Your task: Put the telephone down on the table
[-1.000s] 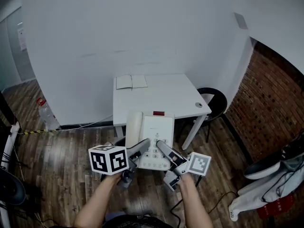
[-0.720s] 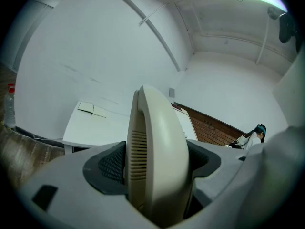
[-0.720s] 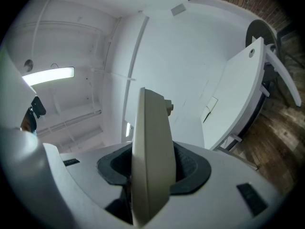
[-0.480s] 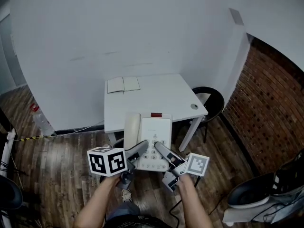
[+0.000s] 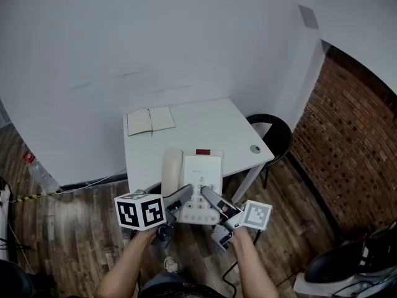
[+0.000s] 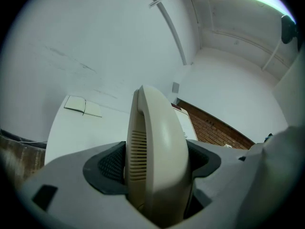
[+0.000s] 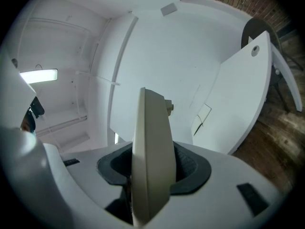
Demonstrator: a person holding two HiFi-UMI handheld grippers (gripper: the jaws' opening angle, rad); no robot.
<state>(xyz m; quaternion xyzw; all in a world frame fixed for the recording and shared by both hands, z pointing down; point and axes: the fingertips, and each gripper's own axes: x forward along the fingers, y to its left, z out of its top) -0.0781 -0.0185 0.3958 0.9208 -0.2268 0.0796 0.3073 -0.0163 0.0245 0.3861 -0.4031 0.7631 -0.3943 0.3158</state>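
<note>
A cream desk telephone [image 5: 195,184], handset on its left and keypad facing up, hangs in the air over the near edge of the white table [image 5: 205,132]. My left gripper [image 5: 182,196] is shut on its near left corner, clamping the handset end [image 6: 155,161]. My right gripper [image 5: 208,196] is shut on the near right edge of the telephone's body [image 7: 150,166]. Both hold it from the near side, above the floor and just in front of the tabletop.
An open notebook [image 5: 151,121] lies at the table's far left and a small round cap [image 5: 255,149] near its right edge. A black round chair [image 5: 273,134] stands at the right, by a brick wall [image 5: 347,141]. A plastic bottle [image 5: 36,168] lies on the wooden floor at left.
The view has swung: table and phone now sit slightly left and nearer beneath me. Both grippers keep the same hold on the telephone. The things on the floor at right have slid out of frame.
</note>
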